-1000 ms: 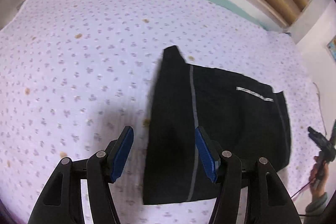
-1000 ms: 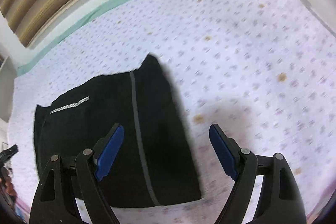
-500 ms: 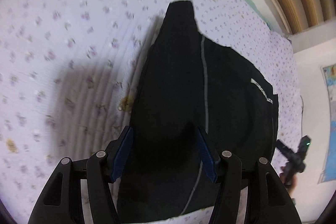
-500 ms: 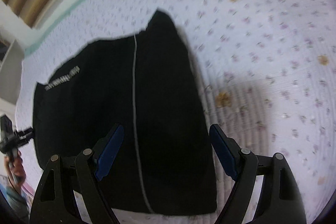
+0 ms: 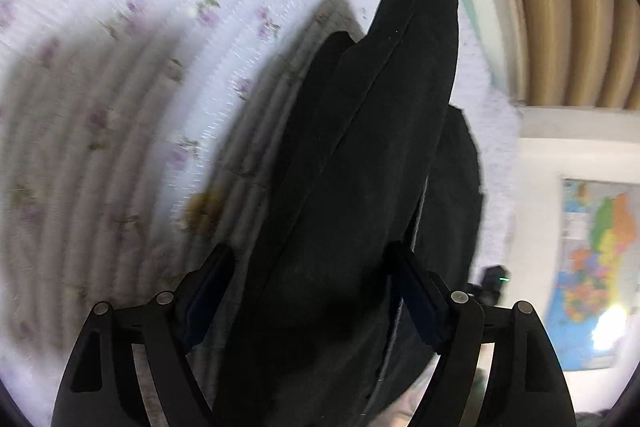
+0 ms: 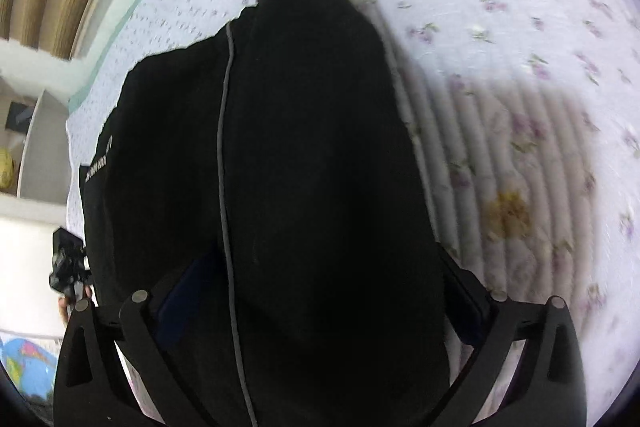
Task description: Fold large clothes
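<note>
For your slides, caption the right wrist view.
Right gripper, jaws opening, straddles the near edge of a folded black garment on a floral bedsheet.

Right gripper [image 6: 320, 291] low over a folded black fabric garment [image 6: 304, 147] with a thin grey stripe, jaws opening, cloth between them. Lying on a white quilted bedspread with small purple flowers [image 6: 520, 27].

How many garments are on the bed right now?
1. A black garment, partly folded, lies on the floral bedspread, between both sets of jaws, which are opening over it. It also fills the left wrist view. Anything beneath it would be hidden.
</note>
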A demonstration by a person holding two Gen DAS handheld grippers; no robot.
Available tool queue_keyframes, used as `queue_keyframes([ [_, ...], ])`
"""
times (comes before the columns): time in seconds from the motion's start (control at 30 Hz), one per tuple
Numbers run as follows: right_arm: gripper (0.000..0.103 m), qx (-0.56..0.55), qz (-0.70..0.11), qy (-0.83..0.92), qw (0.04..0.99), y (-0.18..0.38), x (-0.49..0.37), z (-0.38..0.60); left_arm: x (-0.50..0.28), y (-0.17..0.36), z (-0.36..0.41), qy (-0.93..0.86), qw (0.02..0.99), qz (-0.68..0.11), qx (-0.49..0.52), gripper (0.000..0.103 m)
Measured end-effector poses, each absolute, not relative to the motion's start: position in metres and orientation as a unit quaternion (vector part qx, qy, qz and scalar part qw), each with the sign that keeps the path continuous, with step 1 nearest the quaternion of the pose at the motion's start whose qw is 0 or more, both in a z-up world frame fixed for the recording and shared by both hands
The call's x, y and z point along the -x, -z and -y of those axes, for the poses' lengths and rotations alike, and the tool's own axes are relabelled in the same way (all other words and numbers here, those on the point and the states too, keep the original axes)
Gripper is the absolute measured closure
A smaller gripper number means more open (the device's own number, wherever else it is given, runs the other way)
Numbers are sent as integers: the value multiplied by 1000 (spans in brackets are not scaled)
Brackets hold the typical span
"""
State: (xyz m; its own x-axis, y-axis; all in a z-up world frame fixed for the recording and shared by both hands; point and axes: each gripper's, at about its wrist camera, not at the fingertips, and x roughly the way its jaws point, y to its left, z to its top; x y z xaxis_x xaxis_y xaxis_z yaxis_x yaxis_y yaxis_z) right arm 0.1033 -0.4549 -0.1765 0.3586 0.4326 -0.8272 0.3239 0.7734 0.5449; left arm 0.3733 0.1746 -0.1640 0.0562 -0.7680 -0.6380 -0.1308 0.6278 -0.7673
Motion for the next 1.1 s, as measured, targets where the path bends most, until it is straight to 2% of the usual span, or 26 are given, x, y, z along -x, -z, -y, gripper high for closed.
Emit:
queue_keyframes([
  [0.13, 0, -310, -582, -63, 749, 180, -107, 450, -373, 170, -175, 282, 613, -634, 379, 22],
  [0.3, 0, -345, -557, -91, 750, 191, -123, 443, -383, 189, -157, 288, 597, -639, 391, 22],
  [0.37, 14, -351, -545, -107, 754, 188, -130, 435, -384, 186, -148, 282, 607, -634, 387, 23],
  [0.4, 16, -351, -541, -110, 756, 185, -129, 434, -382, 182, -143, 277, 617, -633, 377, 30],
  [0.43, 25, -350, -534, -114, 761, 179, -126, 433, -379, 173, -139, 278, 631, -628, 360, 45],
  [0.47, 40, -349, -528, -118, 765, 174, -120, 432, -378, 164, -138, 282, 640, -623, 351, 58],
  [0.53, 59, -358, -504, -127, 776, 158, -106, 432, -364, 139, -134, 297, 661, -601, 338, 70],
  [0.57, 63, -361, -494, -130, 780, 151, -101, 431, -357, 128, -132, 305, 665, -590, 341, 72],
  [0.67, 67, -353, -463, -142, 800, 118, -78, 418, -329, 83, -122, 339, 680, -553, 343, 74],
  [0.87, 67, -326, -423, -157, 831, 55, -16, 375, -260, -7, -104, 390, 709, -496, 315, 74],
  [1.0, 68, -318, -416, -154, 838, 22, 26, 356, -222, -34, -130, 398, 712, -482, 320, 74],
  [1.1, 68, -311, -427, -148, 836, -3, 43, 353, -198, -33, -158, 392, 707, -489, 328, 74],
])
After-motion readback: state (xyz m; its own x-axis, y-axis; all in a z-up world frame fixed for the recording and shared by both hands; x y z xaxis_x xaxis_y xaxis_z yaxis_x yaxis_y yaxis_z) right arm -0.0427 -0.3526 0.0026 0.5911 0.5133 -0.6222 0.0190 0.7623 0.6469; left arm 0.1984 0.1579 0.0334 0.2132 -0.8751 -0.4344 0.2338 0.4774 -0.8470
